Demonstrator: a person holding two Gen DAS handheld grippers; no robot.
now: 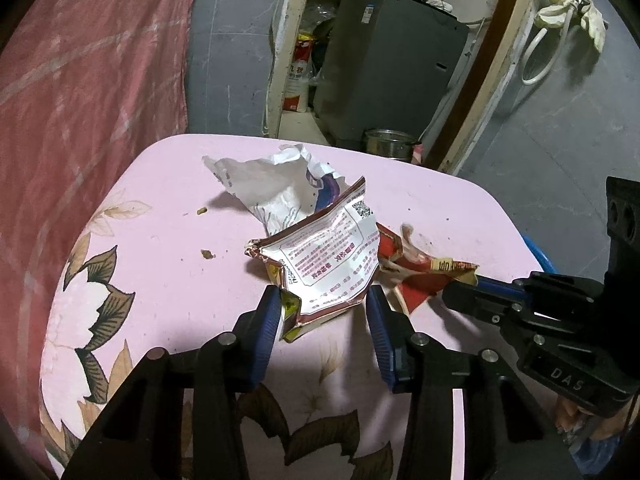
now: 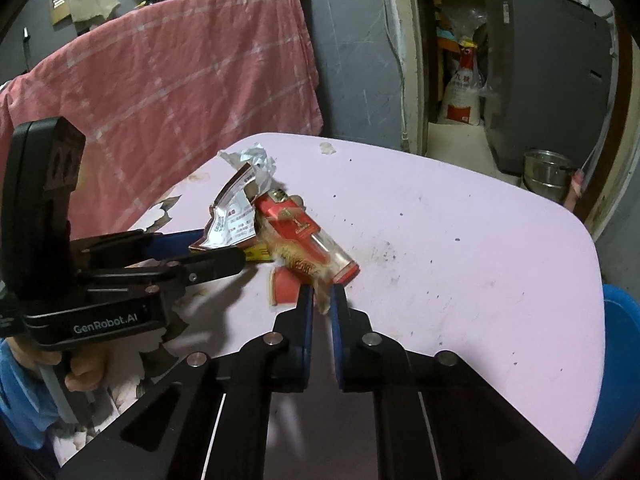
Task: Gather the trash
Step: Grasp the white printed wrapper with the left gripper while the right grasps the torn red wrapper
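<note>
On the pink floral surface (image 1: pixel 168 280), furthest left lay two crumbs (image 1: pixel 207 254), then a crumpled white wrapper (image 1: pixel 272 188) toward the far edge. Next came the torn snack packet (image 1: pixel 332 264), printed side up w/ foil edges curling; the left gripper (image 1: pixel 322 312) sat wide open, a blue pad either side of the packet's near edge, not yet pinching. Judged: packet is v. light, thin, crinkly foil-plastic, probably slippery, so a bite on the folded near corner should hold better than on a single flat sheet. To the right, the red wrapper (image 2: pixel 308 236) w/ its clear film end lay touching the packet; the right gripper (image 2: pixel 322 300) was nearly closed, clamping the wrapper's frayed near end. Also light and floppy, likely to tear or slide out if tugged. No bin identifiable; blue object (image 2: pixel 622 360) at the surface's right edge unclear.
</note>
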